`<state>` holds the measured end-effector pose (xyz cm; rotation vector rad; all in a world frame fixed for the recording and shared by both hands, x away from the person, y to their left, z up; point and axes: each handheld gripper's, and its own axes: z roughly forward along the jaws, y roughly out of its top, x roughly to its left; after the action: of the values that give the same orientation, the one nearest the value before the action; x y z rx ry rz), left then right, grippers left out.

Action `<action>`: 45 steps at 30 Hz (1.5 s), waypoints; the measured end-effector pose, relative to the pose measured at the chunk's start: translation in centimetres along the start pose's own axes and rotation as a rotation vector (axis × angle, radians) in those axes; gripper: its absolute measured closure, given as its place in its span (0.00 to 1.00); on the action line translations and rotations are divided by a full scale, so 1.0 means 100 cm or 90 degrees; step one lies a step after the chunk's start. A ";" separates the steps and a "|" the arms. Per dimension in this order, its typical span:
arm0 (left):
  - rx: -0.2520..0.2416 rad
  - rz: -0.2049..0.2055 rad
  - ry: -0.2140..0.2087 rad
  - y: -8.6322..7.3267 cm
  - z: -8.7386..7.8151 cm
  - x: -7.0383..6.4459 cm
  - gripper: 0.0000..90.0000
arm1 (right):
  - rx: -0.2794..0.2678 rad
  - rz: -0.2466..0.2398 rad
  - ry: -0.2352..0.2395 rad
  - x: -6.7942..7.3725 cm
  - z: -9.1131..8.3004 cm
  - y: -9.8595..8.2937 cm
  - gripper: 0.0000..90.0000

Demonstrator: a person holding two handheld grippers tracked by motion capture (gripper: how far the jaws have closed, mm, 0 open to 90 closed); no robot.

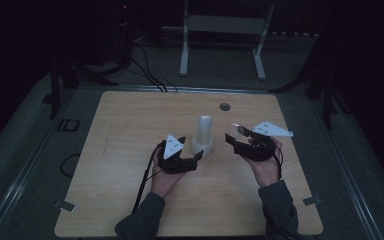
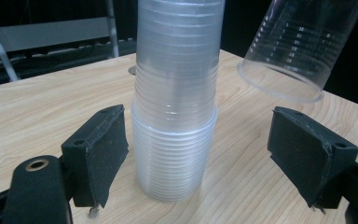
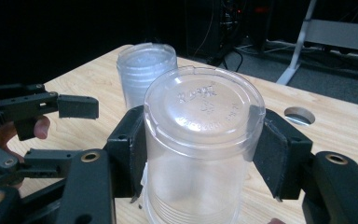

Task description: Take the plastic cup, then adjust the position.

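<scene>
Right now my right gripper [image 3: 200, 154] is clamped on a single clear cup [image 3: 200, 154], its pads pressed against both sides, bottom up so the moulded lettering on its base faces the right gripper view. That detail is lost from above, where the cup [image 1: 237, 129] is just a pale glint held off the table [image 1: 130, 150], to the right of the stack of cups [image 1: 203, 136].

My left gripper [image 2: 200, 154] stands wide open around the foot of that stack [image 2: 177, 107], a pad on either side and neither one touching. The left gripper view shows the stack upside down, rims on the wood, with the ribs of many nested cups; it also catches the held cup [image 2: 298, 46] tilted in the air at upper right, mouth facing down.

From the high view both my hands sit near the table's middle, the left gripper [image 1: 196, 157] just beside the stack's base and the right gripper [image 1: 232, 137] near it. A round hole [image 1: 224, 106] lies in the tabletop beyond the stack.
</scene>
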<state>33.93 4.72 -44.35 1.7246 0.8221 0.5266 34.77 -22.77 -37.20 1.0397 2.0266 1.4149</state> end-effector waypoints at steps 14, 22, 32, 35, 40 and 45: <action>0.001 0.015 -0.014 0.001 0.000 -0.006 0.22 | 0.009 0.053 0.004 -0.006 0.000 -0.026 0.45; 0.001 0.022 -0.016 0.003 0.001 -0.010 0.22 | 0.019 0.075 0.001 -0.008 0.003 -0.039 0.45; -0.003 0.031 -0.028 0.007 -0.001 -0.014 0.22 | 0.021 0.091 0.002 -0.006 0.006 -0.049 0.45; -0.003 0.033 -0.032 0.008 -0.001 -0.016 0.22 | 0.023 0.095 0.006 -0.004 0.008 -0.052 0.45; -0.002 0.038 -0.038 0.008 -0.001 -0.018 0.22 | 0.027 0.103 0.011 -0.002 0.011 -0.058 0.46; 0.002 0.047 -0.043 0.008 -0.001 -0.021 0.22 | 0.026 0.112 0.018 0.001 0.013 -0.061 0.46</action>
<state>32.73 3.07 -43.45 1.7707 0.7139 0.5144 33.72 -23.10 -43.36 1.2480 2.0342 1.4875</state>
